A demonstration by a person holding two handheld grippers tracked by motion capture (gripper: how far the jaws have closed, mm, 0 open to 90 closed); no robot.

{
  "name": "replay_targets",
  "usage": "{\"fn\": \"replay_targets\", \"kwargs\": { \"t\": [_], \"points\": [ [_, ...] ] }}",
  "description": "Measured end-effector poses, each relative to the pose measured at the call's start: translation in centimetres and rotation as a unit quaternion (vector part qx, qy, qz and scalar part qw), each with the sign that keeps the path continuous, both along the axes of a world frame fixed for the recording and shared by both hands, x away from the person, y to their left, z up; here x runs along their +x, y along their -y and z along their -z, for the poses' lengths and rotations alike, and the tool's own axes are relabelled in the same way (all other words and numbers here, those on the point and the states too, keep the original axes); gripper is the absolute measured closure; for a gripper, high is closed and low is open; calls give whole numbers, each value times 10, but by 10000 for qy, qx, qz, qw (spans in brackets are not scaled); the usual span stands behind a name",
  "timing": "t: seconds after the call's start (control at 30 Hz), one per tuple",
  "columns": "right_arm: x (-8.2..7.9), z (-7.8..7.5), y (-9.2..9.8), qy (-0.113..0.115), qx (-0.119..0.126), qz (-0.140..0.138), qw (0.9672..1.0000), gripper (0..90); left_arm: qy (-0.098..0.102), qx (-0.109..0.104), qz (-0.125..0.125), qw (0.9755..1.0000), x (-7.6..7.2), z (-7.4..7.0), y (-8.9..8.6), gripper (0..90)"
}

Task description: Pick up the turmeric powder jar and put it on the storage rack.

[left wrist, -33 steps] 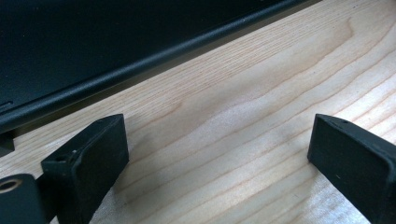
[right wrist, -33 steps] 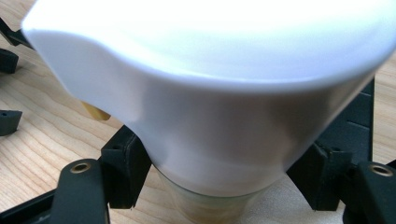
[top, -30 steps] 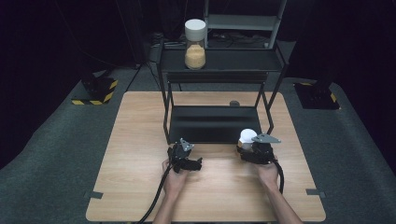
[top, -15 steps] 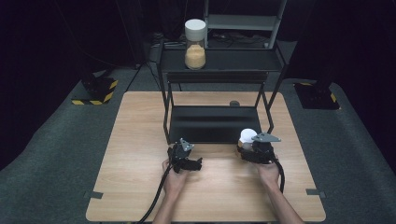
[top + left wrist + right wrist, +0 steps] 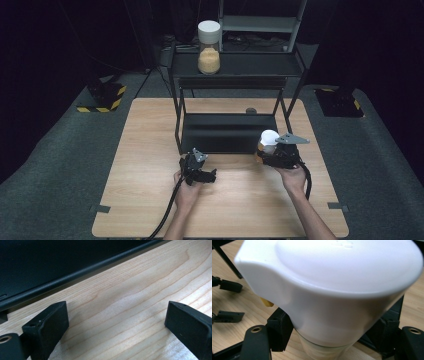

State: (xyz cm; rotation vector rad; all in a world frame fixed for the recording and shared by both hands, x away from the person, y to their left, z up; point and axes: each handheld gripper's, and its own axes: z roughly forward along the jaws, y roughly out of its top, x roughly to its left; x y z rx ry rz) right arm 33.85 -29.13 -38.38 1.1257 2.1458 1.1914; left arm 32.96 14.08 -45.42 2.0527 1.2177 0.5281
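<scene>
1. The white-lidded jar (image 5: pixel 332 290) sits pinched between the right gripper (image 5: pixel 272 155)'s jaws, just right of the black rack (image 5: pixel 227 132)'s lower shelf.
2. The right gripper view reveals its clear body under the lid.
3. The left gripper (image 5: pixel 112 322) is spread over bare table (image 5: pixel 150 150), near the rack's front.

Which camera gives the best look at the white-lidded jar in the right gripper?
The right gripper view: the jar looms close, its white lid sharp, the black jaws clamped on its sides. The high view shows it small in the right gripper, before the shelf rack.
</scene>
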Motion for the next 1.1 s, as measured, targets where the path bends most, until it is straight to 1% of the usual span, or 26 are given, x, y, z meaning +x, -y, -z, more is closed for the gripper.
{"fn": "replay_targets", "kwargs": {
  "t": [0.17,0.2,0.33,0.43,0.47,0.53,0.6,0.63,0.67,0.7,0.73,0.77,0.8,0.87,0.9,0.93,0.97,1.1],
  "points": [
    [3,-13,2,47,15,-92,9999,298,-4,-11,-6,10000,0,0,0,51],
    [3,-13,2,47,15,-92,9999,298,-4,-11,-6,10000,0,0,0,51],
    [8,-28,5,62,84,-165,9998,298,-3,-17,-10,10000,0,0,0,50],
    [9,-37,5,93,86,-183,9998,298,-3,-16,-10,10000,0,0,0,50],
    [9,-37,5,93,86,-183,9998,298,-3,-16,-10,10000,0,0,0,50],
    [11,-47,5,132,93,-215,9996,298,-3,-17,-12,10000,0,0,0,51],
    [11,-50,6,144,104,-222,9996,298,1,-10,-7,10000,0,0,0,50],
    [12,-55,6,158,113,-237,9995,298,-3,-18,-11,10000,0,0,0,50],
    [12,-55,6,158,113,-237,9995,298,-3,-18,-11,10000,0,0,0,50],
    [13,-62,5,164,105,-237,9995,298,-3,-17,-11,10000,0,0,0,50],
    [13,-62,5,164,105,-237,9995,298,-3,-17,-11,10000,0,0,0,50],
    [13,-66,5,191,96,-245,9995,298,1,-12,-9,10000,0,0,0,50],
    [13,-69,5,205,108,-256,9994,298,2,-11,-8,10000,0,0,0,50],
    [16,-79,5,192,193,-280,9992,298,0,-9,-5,10000,0,0,0,50],
    [16,-83,4,197,195,-291,9992,298,-3,-15,-10,10000,0,0,0,50],
    [16,-83,4,197,195,-291,9992,298,-3,-15,-10,10000,0,0,0,50],
    [17,-90,4,211,192,-328,9991,298,-4,-15,-10,10000,0,0,0,50],
    [20,-106,3,190,174,-391,9989,298,0,-10,-7,10000,0,0,0,50]
  ]
}}
